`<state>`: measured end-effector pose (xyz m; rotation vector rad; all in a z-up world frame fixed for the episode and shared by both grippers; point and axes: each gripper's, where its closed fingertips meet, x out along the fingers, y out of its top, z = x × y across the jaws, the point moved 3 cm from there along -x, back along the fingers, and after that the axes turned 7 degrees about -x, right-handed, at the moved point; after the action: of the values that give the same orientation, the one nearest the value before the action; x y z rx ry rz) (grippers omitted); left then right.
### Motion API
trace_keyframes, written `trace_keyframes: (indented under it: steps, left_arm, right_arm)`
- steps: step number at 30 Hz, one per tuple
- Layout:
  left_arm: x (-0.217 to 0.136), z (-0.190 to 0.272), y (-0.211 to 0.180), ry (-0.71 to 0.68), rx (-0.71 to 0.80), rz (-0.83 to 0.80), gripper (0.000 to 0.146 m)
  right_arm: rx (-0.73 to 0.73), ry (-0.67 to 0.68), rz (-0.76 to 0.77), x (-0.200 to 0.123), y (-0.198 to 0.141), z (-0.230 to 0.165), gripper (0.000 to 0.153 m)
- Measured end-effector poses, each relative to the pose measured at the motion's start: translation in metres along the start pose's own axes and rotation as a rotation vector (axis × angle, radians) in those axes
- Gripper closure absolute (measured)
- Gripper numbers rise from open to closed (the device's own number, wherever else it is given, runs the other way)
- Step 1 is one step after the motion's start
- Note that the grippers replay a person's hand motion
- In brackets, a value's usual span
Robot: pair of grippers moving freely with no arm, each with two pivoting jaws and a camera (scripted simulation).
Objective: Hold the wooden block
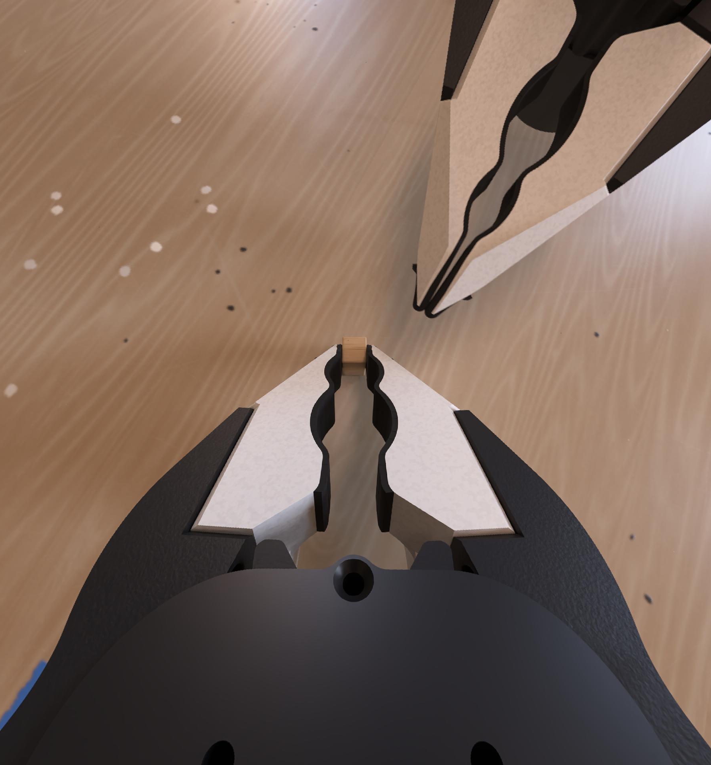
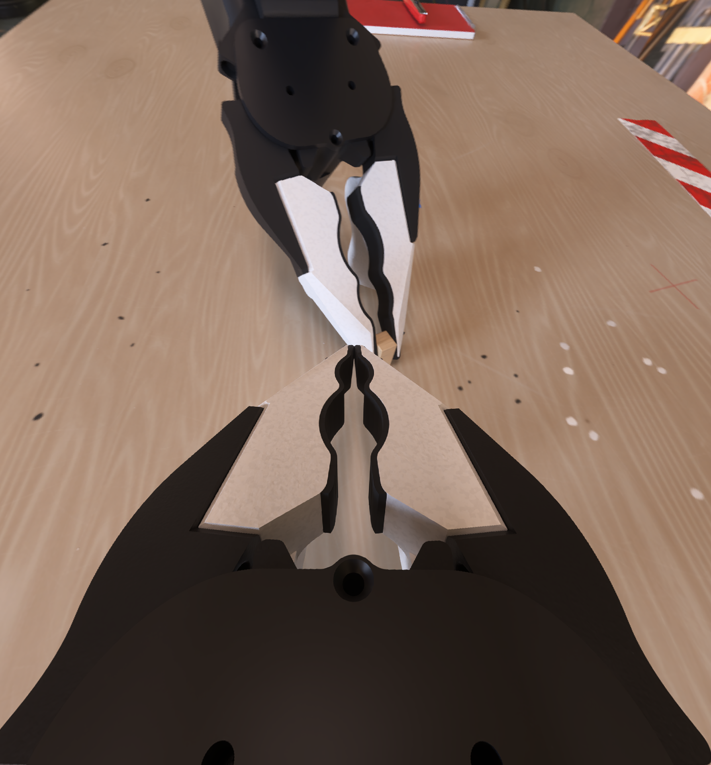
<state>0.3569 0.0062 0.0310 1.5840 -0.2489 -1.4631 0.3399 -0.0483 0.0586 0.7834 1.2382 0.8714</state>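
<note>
A small, pale wooden block point(image 1: 353, 359) is clamped between the fingertips of the black-and-white left gripper point(image 1: 353, 352) just above the light wood-grain counter point(image 1: 138, 124), while the right gripper point(image 2: 354, 352), fingers pressed together on nothing, is held near it.

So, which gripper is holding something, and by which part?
The left gripper pinches the wooden block by its two opposite sides, at the fingertips. The right gripper is shut, holding nothing.

Probably workshop: paint-flecked workbench point(image 2: 97, 165), hazard tape point(image 2: 684, 165).
</note>
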Motion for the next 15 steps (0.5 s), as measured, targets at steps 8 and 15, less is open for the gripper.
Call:
trace_keyframes:
  steps: [8,15]
  left_arm:
    - [0.000,0.000,0.000,0.002,0.001,-0.002,0.136]
    - [0.000,0.000,0.000,0.004,0.003,-0.003,0.136]
  right_arm:
    - [0.048,-0.193,-0.063,-0.001,-0.006,0.027,0.153]
    - [0.001,-0.087,-0.024,-0.001,-0.002,0.012,0.153]
